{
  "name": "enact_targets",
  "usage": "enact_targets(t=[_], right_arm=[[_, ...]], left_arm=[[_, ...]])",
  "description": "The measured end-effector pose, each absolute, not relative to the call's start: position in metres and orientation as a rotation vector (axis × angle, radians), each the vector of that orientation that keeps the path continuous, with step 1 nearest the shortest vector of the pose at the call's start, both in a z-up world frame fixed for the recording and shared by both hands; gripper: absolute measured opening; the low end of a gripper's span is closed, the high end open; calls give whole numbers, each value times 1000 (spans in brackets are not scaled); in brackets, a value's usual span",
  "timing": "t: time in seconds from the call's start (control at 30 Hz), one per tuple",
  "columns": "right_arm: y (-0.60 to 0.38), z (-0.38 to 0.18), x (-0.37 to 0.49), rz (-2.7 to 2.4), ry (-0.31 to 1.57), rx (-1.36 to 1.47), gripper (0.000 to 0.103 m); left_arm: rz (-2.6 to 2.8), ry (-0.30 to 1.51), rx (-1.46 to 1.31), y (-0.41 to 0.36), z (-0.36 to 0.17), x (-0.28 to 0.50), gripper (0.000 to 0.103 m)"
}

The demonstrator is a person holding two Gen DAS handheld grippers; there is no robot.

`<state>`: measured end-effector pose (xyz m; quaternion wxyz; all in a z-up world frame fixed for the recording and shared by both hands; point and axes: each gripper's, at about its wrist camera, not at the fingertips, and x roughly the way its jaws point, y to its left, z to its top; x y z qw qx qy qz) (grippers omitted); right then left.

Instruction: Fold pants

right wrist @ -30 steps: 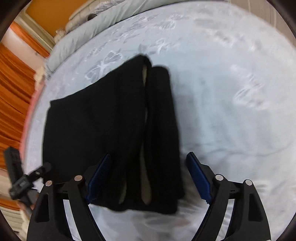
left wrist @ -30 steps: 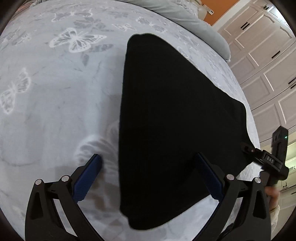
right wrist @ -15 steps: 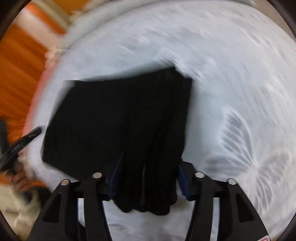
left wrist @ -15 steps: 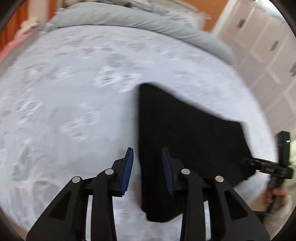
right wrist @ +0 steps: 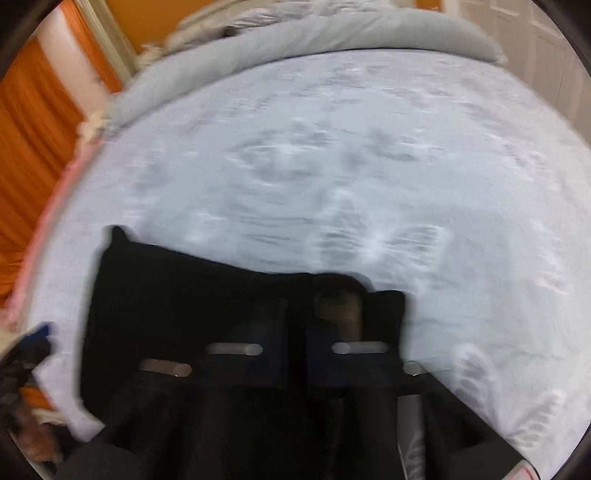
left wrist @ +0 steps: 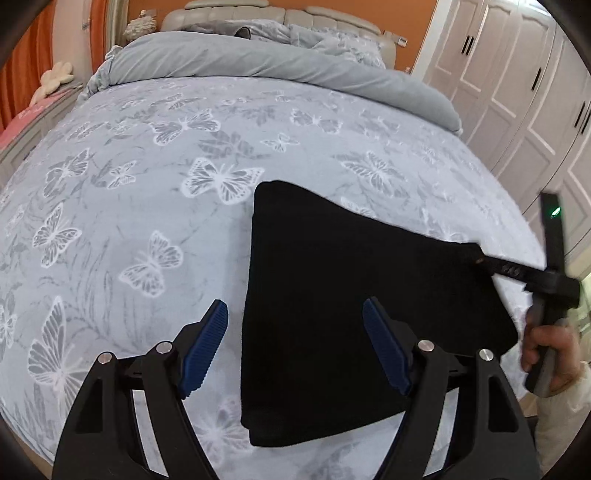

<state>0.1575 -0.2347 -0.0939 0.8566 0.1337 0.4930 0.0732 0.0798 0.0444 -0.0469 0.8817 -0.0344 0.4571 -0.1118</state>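
Observation:
The black pants (left wrist: 351, 302) lie folded flat near the foot of the butterfly-print bed. My left gripper (left wrist: 295, 343) hovers above their left part. One blue pad is over the sheet and the other over the cloth. Its jaws are opening, and nothing is pressed between them. In the blurred right wrist view, my right gripper (right wrist: 297, 306) is shut over the right end of the pants (right wrist: 177, 295). Black on black hides whether any cloth is caught. A strip of beige lining (right wrist: 341, 310) shows beside the tips. In the left wrist view the right gripper (left wrist: 480, 260) reaches the pants' far right corner, held by a hand (left wrist: 550, 354).
A grey duvet (left wrist: 277, 59) is bunched along the head of the bed under a padded headboard (left wrist: 277, 14). White wardrobe doors (left wrist: 524, 85) stand on the right. Orange curtains (right wrist: 33, 122) hang on the left. The bed's foot edge (left wrist: 369, 454) runs close below the pants.
The left jaws went from wide to nearly closed beside the pants' left edge, then wide again, and the view rose. The right jaws closed from straddling the pants' end. The pants kept their shape.

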Motion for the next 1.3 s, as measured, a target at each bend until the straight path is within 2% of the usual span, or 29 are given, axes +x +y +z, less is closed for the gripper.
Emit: enact_targets(t=[0.1, 0.13, 0.2, 0.27, 0.37, 0.43, 0.53, 0.7, 0.93, 1.07, 1.3], right_arm=[[-227, -58, 141, 183, 895, 212, 4], [-229, -58, 141, 166, 885, 193, 4], [-241, -88, 158, 79, 994, 149, 18], [-258, -114, 166, 47, 1087, 236, 18], [-259, -81, 150, 75, 965, 240, 19], [-246, -52, 132, 115, 855, 191, 21], [-220, -40, 128, 272, 847, 236, 21], [-140, -53, 159, 458, 933, 207, 21], [-29, -87, 202, 505, 981, 56, 20], [-9, -125, 232, 447, 1018, 19, 16], [-12, -103, 235, 465, 968, 85, 16]], left_arm=[[-204, 942, -36, 38, -49, 81, 75], [-192, 944, -22, 36, -52, 82, 79], [-169, 949, -12, 34, -58, 86, 79], [-137, 952, 16, 33, -64, 88, 79], [-94, 943, 48, 32, -67, 89, 80], [-63, 959, 39, 35, -68, 90, 85], [50, 961, 1, 47, -67, 87, 85], [143, 905, -42, 73, -55, 83, 87], [147, 996, -172, 128, -66, 86, 90], [158, 992, -156, 146, -70, 79, 90], [127, 1027, -188, 166, -76, 76, 90]])
